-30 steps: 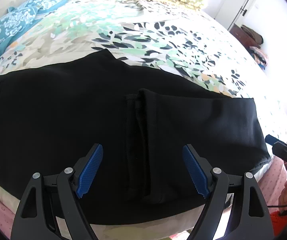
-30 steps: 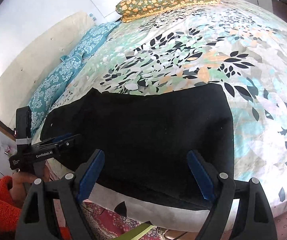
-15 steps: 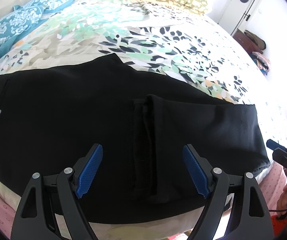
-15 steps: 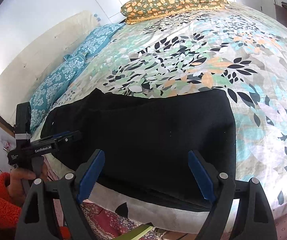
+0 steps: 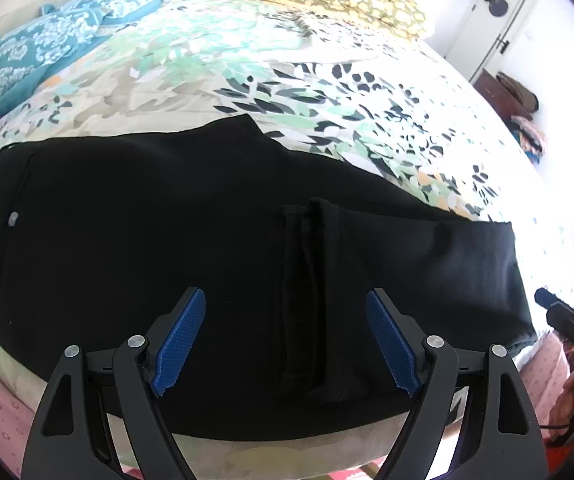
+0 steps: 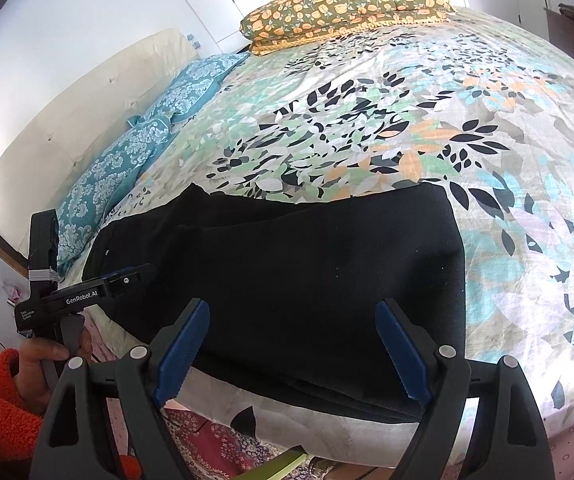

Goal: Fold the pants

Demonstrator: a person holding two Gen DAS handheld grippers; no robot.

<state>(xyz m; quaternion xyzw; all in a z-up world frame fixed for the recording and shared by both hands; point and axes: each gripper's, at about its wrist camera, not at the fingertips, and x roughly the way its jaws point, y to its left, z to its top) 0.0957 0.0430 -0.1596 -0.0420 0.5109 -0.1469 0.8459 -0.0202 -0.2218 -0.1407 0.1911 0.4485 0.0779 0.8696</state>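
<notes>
Pants (image 5: 215,240): lying folded on the bed (image 5: 327,80), near edge dropping out of sight.
Left gripper (image 5: 287,340): hovering wide open, gripping nothing.
Right gripper (image 6: 293,350): hovering wide open, gripping nothing.

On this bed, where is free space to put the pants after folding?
Free: the floral bedspread between the black pants and the yellow pillow, and to the pants' right. Crowded: the near edge under the pants, and the teal pillows at left.

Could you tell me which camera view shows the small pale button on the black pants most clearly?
The left wrist view: the button sits unobstructed near the pants' left end. In the right wrist view it is only a faint speck at the far left edge.
</notes>
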